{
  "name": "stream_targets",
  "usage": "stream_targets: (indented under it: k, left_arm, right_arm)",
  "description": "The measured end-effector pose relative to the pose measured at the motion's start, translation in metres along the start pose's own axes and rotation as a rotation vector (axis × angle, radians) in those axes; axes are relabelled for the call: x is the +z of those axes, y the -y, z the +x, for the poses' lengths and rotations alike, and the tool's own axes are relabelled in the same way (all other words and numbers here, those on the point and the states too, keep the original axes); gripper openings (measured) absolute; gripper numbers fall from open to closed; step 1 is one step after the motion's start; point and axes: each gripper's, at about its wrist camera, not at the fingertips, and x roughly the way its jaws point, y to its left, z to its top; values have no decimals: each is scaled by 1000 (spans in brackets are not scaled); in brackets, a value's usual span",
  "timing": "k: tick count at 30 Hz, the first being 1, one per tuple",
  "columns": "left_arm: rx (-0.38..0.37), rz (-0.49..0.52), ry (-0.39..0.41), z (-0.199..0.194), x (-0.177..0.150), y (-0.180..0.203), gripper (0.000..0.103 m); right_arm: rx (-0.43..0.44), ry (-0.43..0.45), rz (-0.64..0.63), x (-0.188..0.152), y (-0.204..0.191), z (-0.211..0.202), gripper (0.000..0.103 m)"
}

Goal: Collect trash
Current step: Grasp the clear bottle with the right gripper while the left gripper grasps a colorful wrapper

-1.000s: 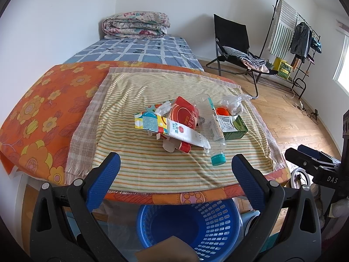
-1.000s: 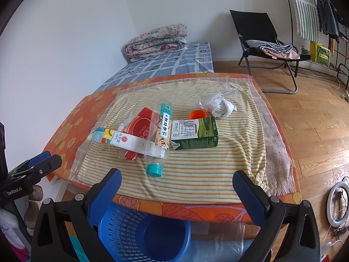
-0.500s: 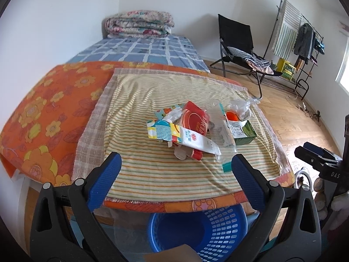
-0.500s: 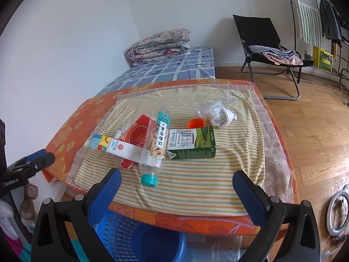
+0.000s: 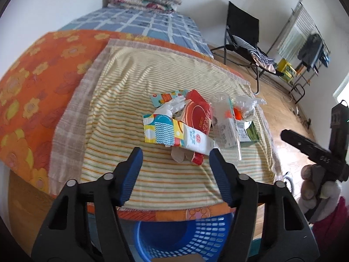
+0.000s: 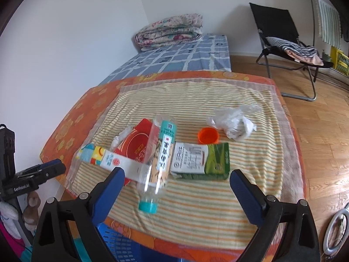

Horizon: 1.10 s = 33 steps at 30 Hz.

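Left gripper (image 5: 174, 152) held level, aimed at milk carton (image 5: 174, 134), fingers spread, nothing grasped. Right gripper (image 6: 176, 176) spread wide, empty; clear bottle (image 6: 160, 152) at 12 o'clock between fingers.

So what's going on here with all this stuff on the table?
A person holds a gripping tool in each hand to clear trash from the striped cloth. The left tool and right tool are both open and empty. The clear bottle, cartons and bag lie untouched; the blue basket waits below.
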Motion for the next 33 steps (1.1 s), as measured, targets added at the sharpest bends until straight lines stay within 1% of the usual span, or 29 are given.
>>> stream_targets:
  k: [1, 3, 5, 6, 9, 12, 18, 22, 23, 24, 26, 27, 28, 30, 32, 33]
  left_arm:
    - [-9, -13, -6, 4, 1, -1, 62]
    - [-21, -46, -23, 14, 6, -5, 62]
    - [-26, -62, -37, 22, 8, -7, 61]
    - [-23, -66, -43, 25, 9, -8, 59]
    - [-20, -69, -53, 35, 13, -9, 59]
    - [-27, -79, -65, 43, 15, -8, 59]
    - [-30, -79, -62, 52, 21, -5, 58]
    - [-44, -121, -63, 58, 26, -12, 57]
    - [-46, -130, -61, 58, 27, -14, 54]
    - [-50, -139, -63, 59, 28, -15, 48]
    - [-57, -149, -63, 61, 31, -16, 45]
    - [-60, -156, -63, 62, 32, -16, 42]
    - [-63, -160, -64, 63, 33, -16, 33]
    - [-74, -162, -68, 64, 34, -13, 24]
    - [-76, -150, -62, 64, 35, -9, 17]
    - [-75, -142, -61, 64, 36, -8, 12]
  right_arm:
    - [13, -15, 9, 4, 1, 8, 94]
    - [54, -49, 41, 13, 6, 24, 93]
    - [71, -68, 64, 19, 8, 37, 91]
    - [79, -78, 76, 21, 9, 44, 90]
    - [118, -110, 117, 30, 12, 65, 87]
    - [117, -123, 125, 40, 12, 84, 86]
    - [113, -158, 147, 53, 12, 117, 85]
    - [115, -195, 181, 55, 16, 136, 85]
    - [117, -202, 190, 56, 17, 141, 85]
    - [122, -209, 199, 56, 18, 144, 84]
    - [133, -217, 214, 56, 20, 150, 83]
    - [137, -219, 217, 57, 20, 153, 83]
    - [138, -220, 218, 57, 19, 154, 82]
    - [143, -222, 214, 58, 17, 155, 79]
    - [150, -224, 212, 57, 14, 155, 73]
    - [157, -225, 212, 58, 14, 156, 71]
